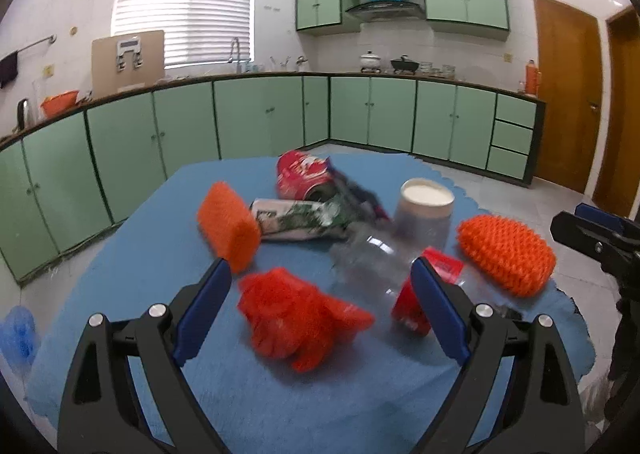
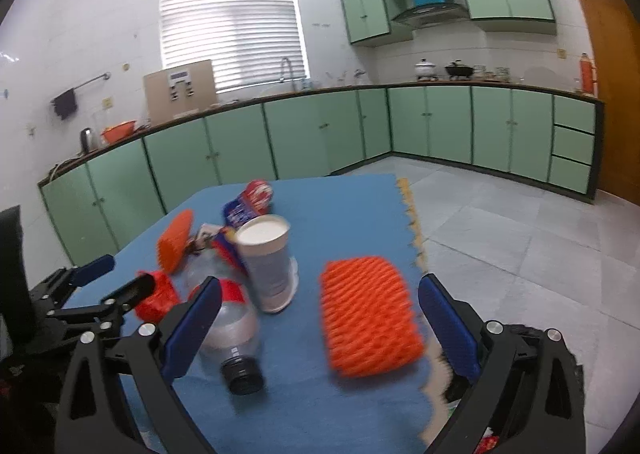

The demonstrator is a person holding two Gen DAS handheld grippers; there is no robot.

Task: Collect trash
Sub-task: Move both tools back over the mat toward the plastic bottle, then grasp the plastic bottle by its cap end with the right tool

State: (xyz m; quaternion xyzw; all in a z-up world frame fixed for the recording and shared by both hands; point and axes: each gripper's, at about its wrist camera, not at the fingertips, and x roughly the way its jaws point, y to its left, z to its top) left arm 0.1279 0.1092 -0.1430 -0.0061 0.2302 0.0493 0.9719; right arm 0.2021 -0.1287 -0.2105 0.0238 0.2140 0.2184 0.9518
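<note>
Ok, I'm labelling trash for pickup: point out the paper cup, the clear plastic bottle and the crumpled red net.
paper cup (image 2: 267, 266): right wrist view, on its grey side wall.
clear plastic bottle (image 2: 234, 328): right wrist view, on its clear body.
crumpled red net (image 1: 294, 316): left wrist view, on its middle.

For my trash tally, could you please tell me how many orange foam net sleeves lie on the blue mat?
2: one orange foam net sleeve at the pile's left, another between the right gripper's open jaws.

Black tongs (image 1: 322, 286) (silver screws) with blue pads (image 1: 204, 314)
</note>
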